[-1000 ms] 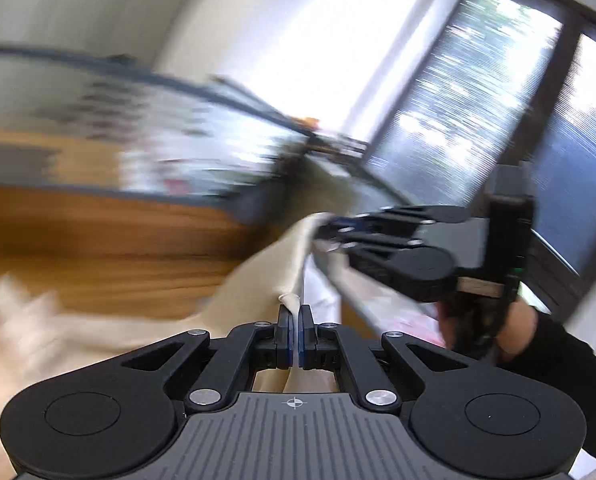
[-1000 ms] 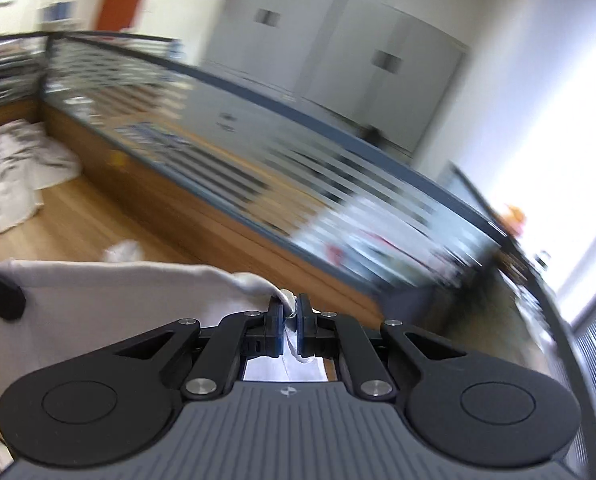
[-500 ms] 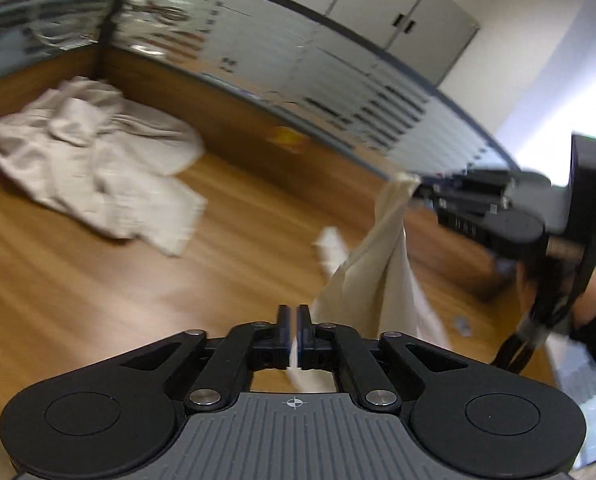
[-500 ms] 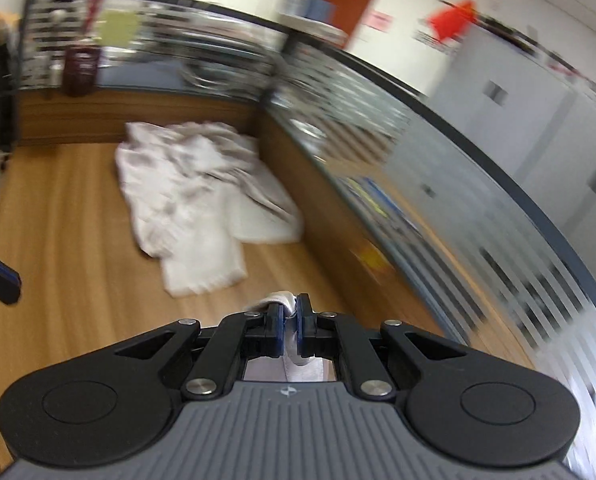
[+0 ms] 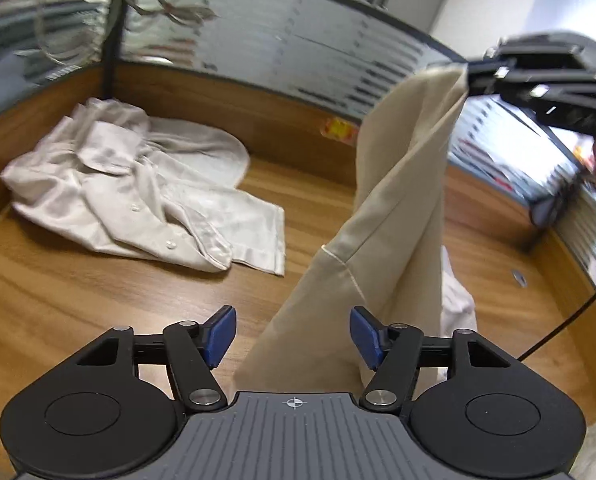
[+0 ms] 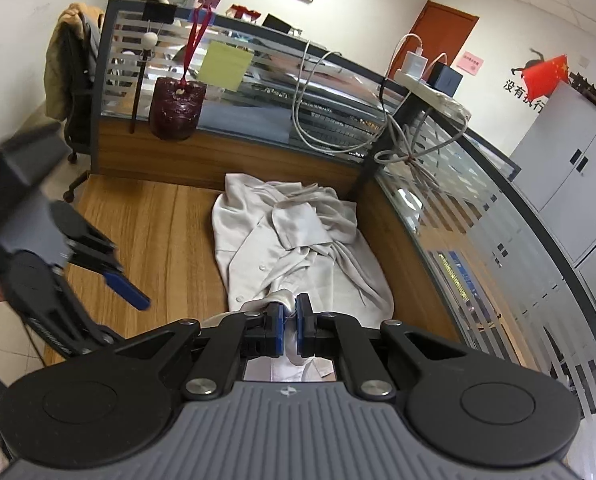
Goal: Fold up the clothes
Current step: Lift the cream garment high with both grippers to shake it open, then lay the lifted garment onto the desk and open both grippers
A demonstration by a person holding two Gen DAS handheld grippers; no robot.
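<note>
A beige garment [image 5: 402, 200] hangs down from my right gripper [image 5: 469, 76], whose jaws are shut on its top corner [image 6: 289, 304]. The lower part of the cloth drops between the blue pads [image 5: 217, 336] of my left gripper [image 5: 291, 336]. That gripper's jaws are opening and the pads stand clear of the fabric. A crumpled white button shirt [image 5: 137, 192] lies on the wooden desk [image 5: 77, 300] near the corner of the partition. In the right wrist view the same shirt [image 6: 298, 240] lies straight ahead, and one blue finger [image 6: 127, 290] of the left gripper shows at the left.
A wood-and-glass partition [image 6: 438, 216] walls the desk at the back and right. Loose cables [image 6: 322, 96] and a power strip [image 6: 430, 88] sit on its top. A dark red pot [image 6: 175, 110] and a chair with a coat [image 6: 71, 76] stand beyond. A small white cloth [image 5: 458, 300] lies behind the beige garment.
My left jaws have gone from shut on the beige cloth to wide apart, letting it go. Both grippers swung over the desk and now face the white shirt.
</note>
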